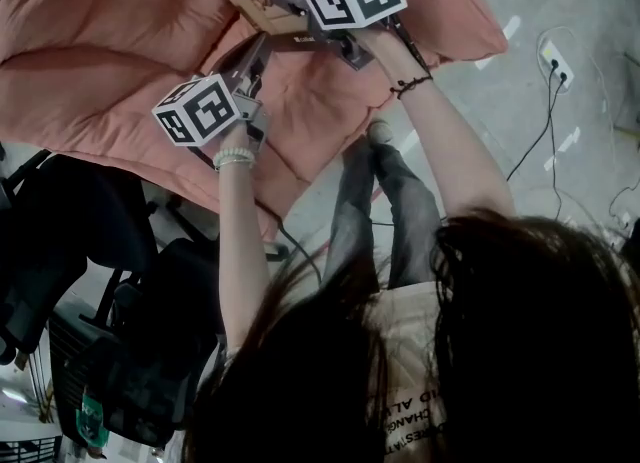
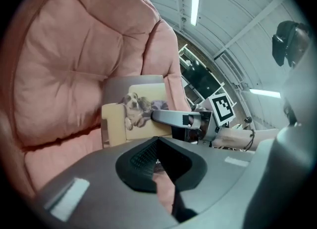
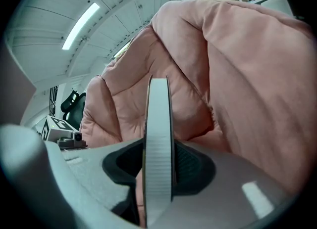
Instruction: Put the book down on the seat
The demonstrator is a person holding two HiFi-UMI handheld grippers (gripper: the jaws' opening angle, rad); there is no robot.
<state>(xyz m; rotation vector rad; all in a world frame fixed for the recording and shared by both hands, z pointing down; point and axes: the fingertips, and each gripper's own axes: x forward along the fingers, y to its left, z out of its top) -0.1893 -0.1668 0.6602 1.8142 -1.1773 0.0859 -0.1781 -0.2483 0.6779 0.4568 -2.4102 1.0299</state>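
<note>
Since the book [image 2: 119, 124] hasn't been let go yet, I'd call this the tail end of the carry, right before the set-down. It's a chunky one with a dog picture on a yellow cover. The right tongs [image 2: 158, 116] are clamped on it, with one jaw lying flat across the cover. In the right gripper view the page edge sits dead centre, running straight up between the jaws. So the grip is square on rather than by a corner, which is probably why the book isn't twisting in the hold.

Where it is: held out over the pink cushioned seat [image 2: 64, 74], in front of the fold where the back padding meets the bottom cushion. I can't tell from any view whether its lower edge is touching the cushion or just clear of it (the padding bulges up around it).

The left tongs [image 1: 258, 54] are closed with nothing in them, and only pink cushion shows past the tips. They point toward the book from nearby without touching it, which looks to me like a spare helper parked close in case the book tips.

My guess for the next move is to lower until the cushion takes the weight, then open. That surface is soft and sloped, so a book released while tilted could slide forward or flop over. Laying it flat in the hollow seems the safe bet.
</note>
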